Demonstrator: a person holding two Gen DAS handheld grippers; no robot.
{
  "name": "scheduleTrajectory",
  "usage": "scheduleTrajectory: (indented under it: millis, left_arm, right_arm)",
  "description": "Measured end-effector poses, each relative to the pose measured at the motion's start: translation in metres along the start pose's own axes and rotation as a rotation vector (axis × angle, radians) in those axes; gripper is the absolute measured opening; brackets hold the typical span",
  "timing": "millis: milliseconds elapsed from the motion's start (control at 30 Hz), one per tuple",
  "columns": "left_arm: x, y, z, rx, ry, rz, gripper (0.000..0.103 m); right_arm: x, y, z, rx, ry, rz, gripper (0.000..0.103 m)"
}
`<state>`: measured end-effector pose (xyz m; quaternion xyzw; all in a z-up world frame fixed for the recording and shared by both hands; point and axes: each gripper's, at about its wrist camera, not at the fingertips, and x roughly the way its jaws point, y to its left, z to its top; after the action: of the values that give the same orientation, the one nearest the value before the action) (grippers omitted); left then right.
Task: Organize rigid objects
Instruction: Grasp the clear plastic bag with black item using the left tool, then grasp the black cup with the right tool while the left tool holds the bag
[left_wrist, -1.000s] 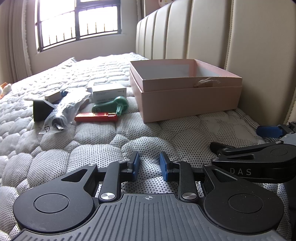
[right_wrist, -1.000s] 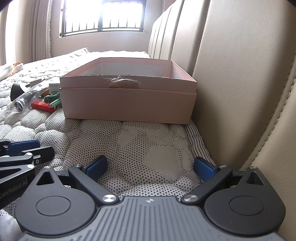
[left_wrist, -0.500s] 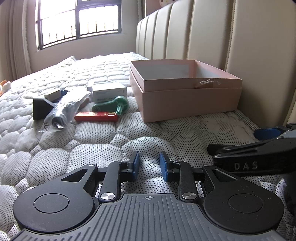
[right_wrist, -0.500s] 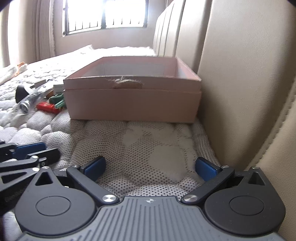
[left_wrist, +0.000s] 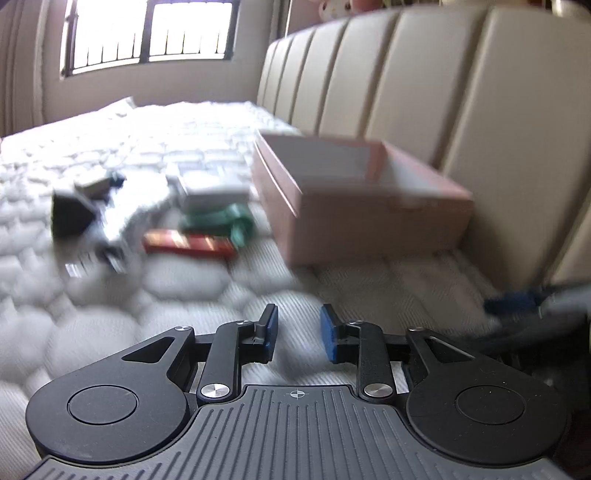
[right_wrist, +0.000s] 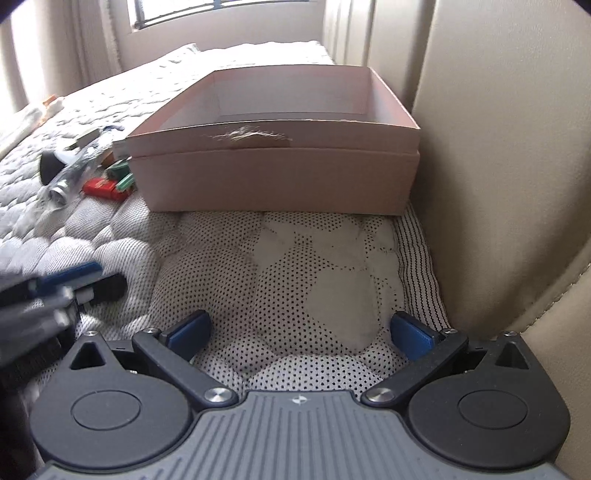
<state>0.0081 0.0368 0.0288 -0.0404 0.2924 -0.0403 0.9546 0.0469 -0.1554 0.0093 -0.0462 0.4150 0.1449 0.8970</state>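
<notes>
- Left tongs (left_wrist: 298, 332): jaws opening, nothing between them, above the quilted bed (left_wrist: 184, 280).
- Right tongs (right_wrist: 300, 336): spread wide, empty.
- Farther: red box (left_wrist: 188, 242), green tool (left_wrist: 221, 219) just left of the open pink box (right_wrist: 280, 147) against the headboard (right_wrist: 498, 147).

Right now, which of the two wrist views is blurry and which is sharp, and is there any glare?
Left wrist view: motion-blurred, the pink box and red item smeared, the window blown out white. Right wrist view: mostly sharp on the box and mattress, only the left gripper at the edge blurred; fisheye bending in both.
</notes>
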Motion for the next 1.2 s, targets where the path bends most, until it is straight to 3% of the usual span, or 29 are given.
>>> scheduleTrajectory:
  millis: [100, 200, 333, 500, 667, 867, 1067, 1200]
  left_arm:
    - [-0.003, 0.031, 0.027, 0.013, -0.069, 0.121, 0.03]
    - [0.01, 0.075, 0.055, -0.046, -0.027, 0.232, 0.029]
    - [0.04, 0.104, 0.07, -0.092, 0.077, 0.169, 0.03]
    - [0.071, 0.106, 0.066, -0.02, 0.132, 0.258, 0.039]
    - [0.077, 0.117, 0.061, -0.061, 0.129, 0.234, 0.044]
    - [0.07, 0.118, 0.055, -0.051, 0.101, 0.175, 0.028]
    - [0.005, 0.132, 0.035, -0.128, 0.073, 0.066, 0.026]
    - [-0.045, 0.152, 0.015, -0.186, 0.045, 0.039, 0.026]
  right_arm:
    - [0.002, 0.0, -0.001, -0.015, -0.009, -0.002, 0.103]
    - [0.001, 0.002, -0.003, -0.025, -0.02, -0.012, 0.103]
    - [-0.003, 0.004, -0.011, -0.048, -0.056, -0.017, 0.103]
    - [-0.002, 0.0, -0.011, -0.049, -0.072, -0.004, 0.103]
    - [-0.001, 0.0, -0.009, -0.045, -0.067, -0.003, 0.103]
    - [-0.001, -0.002, -0.009, -0.047, -0.067, 0.0, 0.103]
    - [-0.009, -0.003, 0.0, -0.036, -0.039, 0.002, 0.097]
    - [-0.039, 0.031, 0.021, -0.092, -0.156, 0.032, 0.096]
